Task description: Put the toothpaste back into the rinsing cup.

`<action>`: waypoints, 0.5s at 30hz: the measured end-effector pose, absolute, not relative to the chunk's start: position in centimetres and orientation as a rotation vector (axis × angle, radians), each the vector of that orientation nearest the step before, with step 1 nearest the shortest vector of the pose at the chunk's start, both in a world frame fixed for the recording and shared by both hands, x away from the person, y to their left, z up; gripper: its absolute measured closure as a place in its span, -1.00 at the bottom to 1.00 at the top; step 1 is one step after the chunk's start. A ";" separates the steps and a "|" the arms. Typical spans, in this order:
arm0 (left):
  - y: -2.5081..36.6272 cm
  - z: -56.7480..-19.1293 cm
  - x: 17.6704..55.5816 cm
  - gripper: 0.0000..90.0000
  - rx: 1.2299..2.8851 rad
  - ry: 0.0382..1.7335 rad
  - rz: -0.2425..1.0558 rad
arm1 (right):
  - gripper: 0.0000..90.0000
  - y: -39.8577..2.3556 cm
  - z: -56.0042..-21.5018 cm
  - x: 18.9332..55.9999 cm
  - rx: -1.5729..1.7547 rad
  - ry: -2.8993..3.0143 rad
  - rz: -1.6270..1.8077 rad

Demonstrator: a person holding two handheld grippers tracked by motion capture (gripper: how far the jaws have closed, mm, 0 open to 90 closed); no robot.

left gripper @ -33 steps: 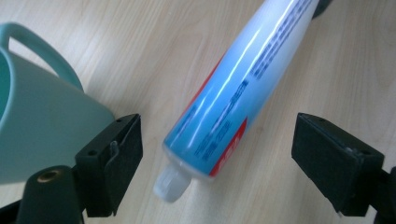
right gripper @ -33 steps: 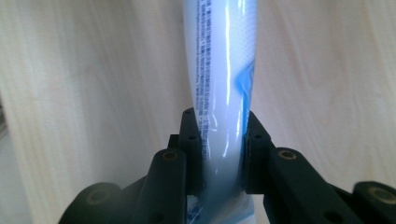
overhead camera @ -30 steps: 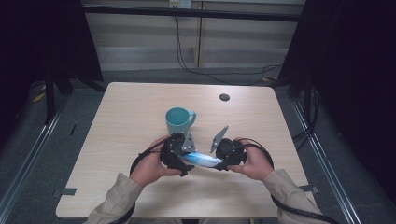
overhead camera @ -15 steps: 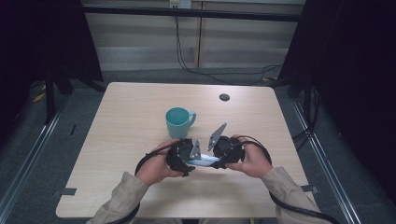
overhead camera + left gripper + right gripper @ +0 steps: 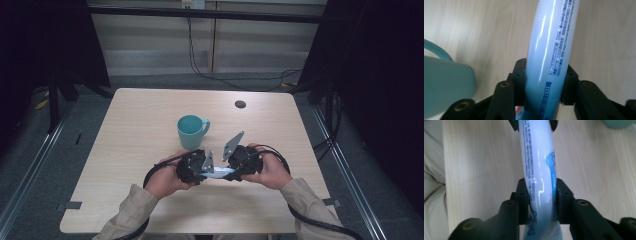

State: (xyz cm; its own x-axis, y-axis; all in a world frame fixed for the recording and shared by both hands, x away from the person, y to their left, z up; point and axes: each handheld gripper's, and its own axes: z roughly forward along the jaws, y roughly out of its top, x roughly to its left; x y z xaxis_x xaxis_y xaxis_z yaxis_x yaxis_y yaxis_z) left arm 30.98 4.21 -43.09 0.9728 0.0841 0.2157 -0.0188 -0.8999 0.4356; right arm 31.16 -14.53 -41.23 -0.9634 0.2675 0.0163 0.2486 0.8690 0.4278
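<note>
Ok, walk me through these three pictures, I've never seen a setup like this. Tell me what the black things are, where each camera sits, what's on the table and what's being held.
No robot here: a person sits at a wooden table and holds a hand-operated clamp with two black jaws in each hand.

The wide picture comes from a fixed camera above, looking down. The left gripper and right gripper face each other. The two close-ups come from small cameras riding on each gripper, looking along its jaws.

On the table stand a teal mug and, farther back, a small dark round thing.

Held between them is a white and blue tube with printed text, probably toothpaste. Both grippers clamp it; the left jaws have just been closing on it.
</note>
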 end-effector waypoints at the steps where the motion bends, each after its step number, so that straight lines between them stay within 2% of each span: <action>1: 4.8 -42.7 31.2 0.54 2.656 0.086 0.286 | 0.36 -14.8 -41.0 31.2 0.426 2.967 0.757; 2: 4.8 -42.7 31.2 0.55 2.656 0.086 0.286 | 0.36 -14.8 -41.0 31.2 0.426 2.967 0.757; 4: 5.1 -42.6 31.2 0.57 2.640 0.119 0.259 | 0.24 -15.0 -40.8 31.2 0.392 2.956 0.800; 7: 5.9 -42.6 31.5 0.58 2.639 0.156 0.245 | -0.28 -15.4 -40.7 31.6 0.464 2.911 0.830; 8: 5.9 -42.6 31.5 0.58 2.639 0.156 0.245 | -0.28 -15.4 -40.7 31.6 0.464 2.911 0.830; 9: 6.4 -42.7 31.7 0.58 2.618 0.199 0.233 | -0.38 -16.0 -40.5 31.6 0.482 2.886 0.873; 15: 7.8 -42.3 32.2 0.58 2.574 0.261 0.212 | -0.49 -18.1 -40.6 31.6 0.548 2.827 0.941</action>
